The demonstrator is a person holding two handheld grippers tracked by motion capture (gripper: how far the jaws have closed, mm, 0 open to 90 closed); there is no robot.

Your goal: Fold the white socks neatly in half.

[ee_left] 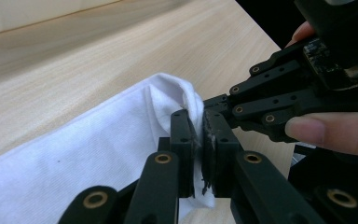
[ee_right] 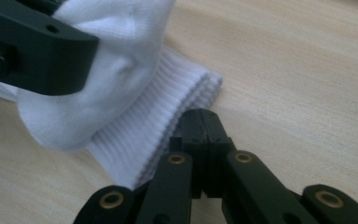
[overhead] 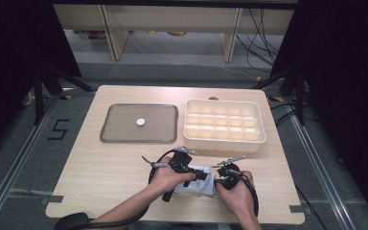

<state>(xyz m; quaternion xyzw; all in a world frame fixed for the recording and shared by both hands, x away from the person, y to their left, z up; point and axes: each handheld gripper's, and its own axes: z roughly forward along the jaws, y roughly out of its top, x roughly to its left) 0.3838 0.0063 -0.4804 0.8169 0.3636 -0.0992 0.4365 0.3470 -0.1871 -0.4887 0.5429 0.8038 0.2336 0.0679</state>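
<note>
A white sock (overhead: 199, 186) lies on the near edge of the wooden table (overhead: 124, 163), right in front of the person and between the two hands. In the high view it sits as a small pale bundle flanked by the left gripper (overhead: 202, 176) and the right gripper (overhead: 219, 182), which nearly meet over it.

In the left gripper view the sock (ee_left: 88, 158) spreads out to the left of the jaws, and a raised fold of its fabric runs up between them. The left gripper (ee_left: 200, 140) is clamped on that fold — the pads press on the cloth from both sides, with only the thin layer of fabric between them. The right gripper (ee_left: 223, 109) comes in from the right in the same view and its tips sit just beside the pinched fold.

In the right gripper view the ribbed cuff of the sock (ee_right: 158, 126) lies flat on the wood, its edge just beside and left of the jaw tips. The right gripper (ee_right: 204, 123) is fully closed, jaw against jaw — whether any cuff fabric is caught between the tips I cannot tell. The left gripper's black arm (ee_right: 32, 51) crosses the upper left, with the lifted part of the sock bunched under it.

Further back on the table stand a grey tray (overhead: 120, 136) with a small white disc (overhead: 140, 122) on it, and a cream compartment box (overhead: 256, 139).
</note>
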